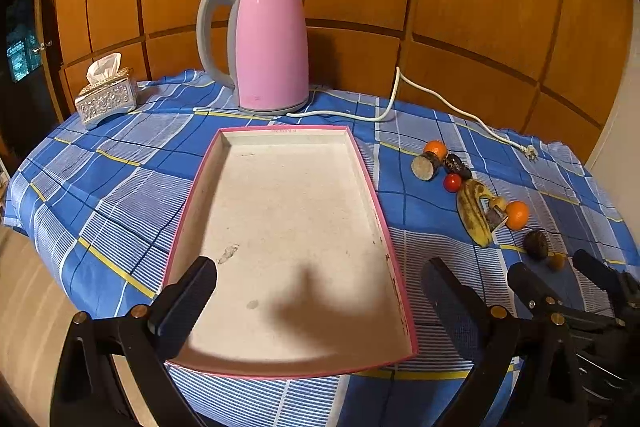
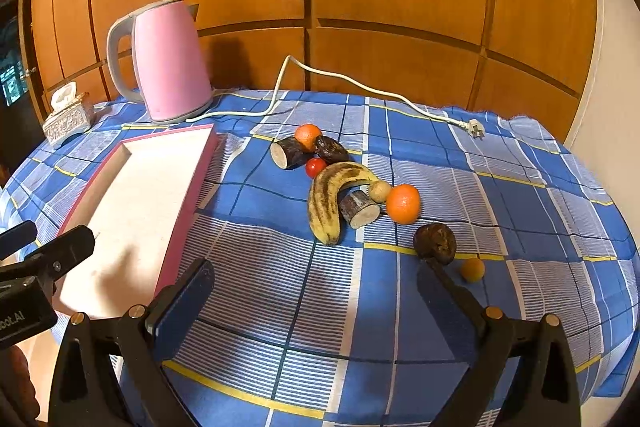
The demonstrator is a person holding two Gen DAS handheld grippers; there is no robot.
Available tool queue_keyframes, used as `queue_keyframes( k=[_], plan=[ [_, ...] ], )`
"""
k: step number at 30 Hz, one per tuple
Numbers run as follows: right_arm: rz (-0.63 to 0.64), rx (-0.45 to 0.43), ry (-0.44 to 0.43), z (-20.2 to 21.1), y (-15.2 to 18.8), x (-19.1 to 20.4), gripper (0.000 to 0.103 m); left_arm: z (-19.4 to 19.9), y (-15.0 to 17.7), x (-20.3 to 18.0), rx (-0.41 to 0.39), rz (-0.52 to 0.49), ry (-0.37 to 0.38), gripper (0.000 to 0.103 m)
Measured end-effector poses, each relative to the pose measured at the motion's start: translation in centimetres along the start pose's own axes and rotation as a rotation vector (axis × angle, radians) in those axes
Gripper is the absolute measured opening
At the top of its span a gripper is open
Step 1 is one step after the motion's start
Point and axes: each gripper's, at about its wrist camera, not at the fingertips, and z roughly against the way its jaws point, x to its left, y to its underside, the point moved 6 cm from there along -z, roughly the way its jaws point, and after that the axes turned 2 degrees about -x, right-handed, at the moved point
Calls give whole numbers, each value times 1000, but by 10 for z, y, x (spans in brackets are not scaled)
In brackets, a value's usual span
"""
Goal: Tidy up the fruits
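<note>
Fruit (spotted yellow banana, oranges) lies loose right of your empty pink-rimmed tray, so both hand-held grippers, left and right, hover wide open, empty.

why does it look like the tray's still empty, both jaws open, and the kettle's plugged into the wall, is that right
Not quite: the kettle isn't plugged in. The right wrist view shows its plug lying loose on the tablecloth. The rest holds: the tray is empty, and the left gripper and right gripper both have open jaws.
</note>
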Motion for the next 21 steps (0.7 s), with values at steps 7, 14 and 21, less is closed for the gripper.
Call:
queue_keyframes(
  k=[7, 14, 21],
  plan=[
    [-7, -2, -4, 0, 4, 0, 103, 0, 2, -2, 7, 8, 26, 103],
    [7, -3, -24, -4, 4, 6, 103, 1, 3, -3, 10, 4, 31, 103],
    [-3, 9, -22, -7, 4, 5, 103, 7, 1, -5, -13, -18, 34, 103]
  ],
)
